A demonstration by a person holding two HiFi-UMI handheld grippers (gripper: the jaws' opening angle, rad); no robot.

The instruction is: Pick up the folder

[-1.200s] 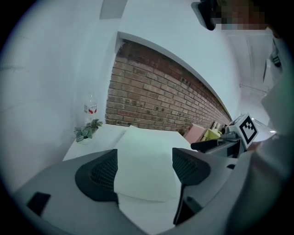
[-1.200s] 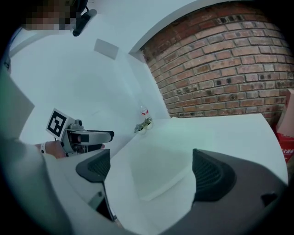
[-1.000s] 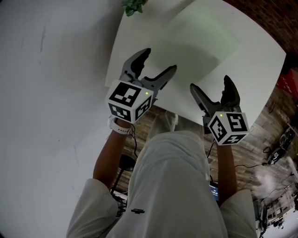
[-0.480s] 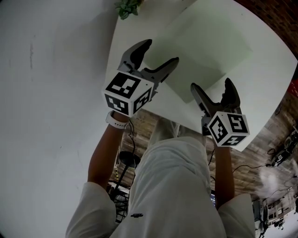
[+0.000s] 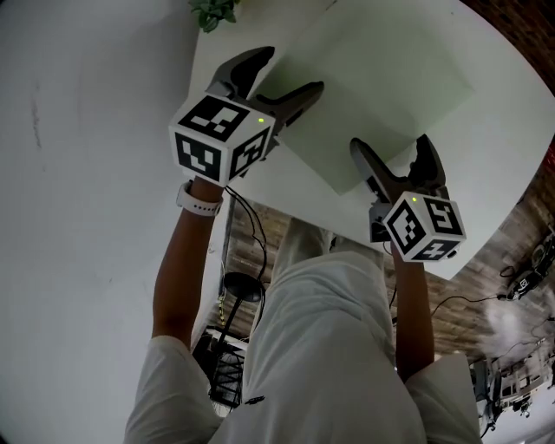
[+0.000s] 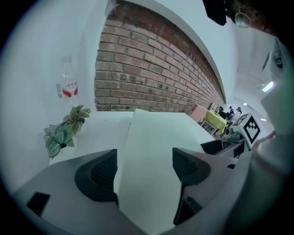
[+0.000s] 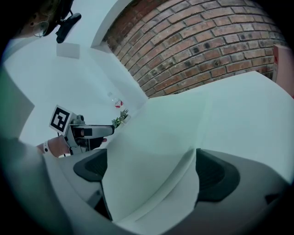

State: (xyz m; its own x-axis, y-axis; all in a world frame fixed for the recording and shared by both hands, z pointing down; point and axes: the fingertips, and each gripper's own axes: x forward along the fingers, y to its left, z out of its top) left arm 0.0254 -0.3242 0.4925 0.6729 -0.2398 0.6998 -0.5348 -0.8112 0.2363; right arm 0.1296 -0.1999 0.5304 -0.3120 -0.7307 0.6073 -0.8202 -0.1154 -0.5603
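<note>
Folder [image 5: 373,95] position: the pale green folder lies flat on the white table [image 5: 486,173], with one corner towards the near edge where the person stands.

Left gripper [image 5: 286,71]: held over the table's near left part, pointing forward and down. Fingers stand well apart. In the left gripper view the folder [image 6: 147,156] fills most of the gap between the jaws of the left gripper [image 6: 144,167], and its left edge runs close to the left-hand pad. Neither pad presses on it. A white band [image 5: 198,199] sits on the wrist behind the marker cube [image 5: 217,139].

Right gripper [image 5: 391,147]: held at the folder's near corner, also pointing forward and down. Its jaws have just been opening and now stand wide. In the right gripper view the folder [image 7: 151,156] and its near edge show in the gap of the right gripper [image 7: 154,170]; the pads are clear of it, and nothing is gripped.

Surroundings: a small leafy plant [image 5: 212,10] stands at the table's far left corner. The left gripper view shows the plant [image 6: 62,133] with a clear bottle [image 6: 68,87] behind it, and a brick wall [image 6: 151,78] beyond the table [image 6: 101,128]. The right gripper view shows the same brick wall [image 7: 206,46] past the table [image 7: 248,105].
</note>
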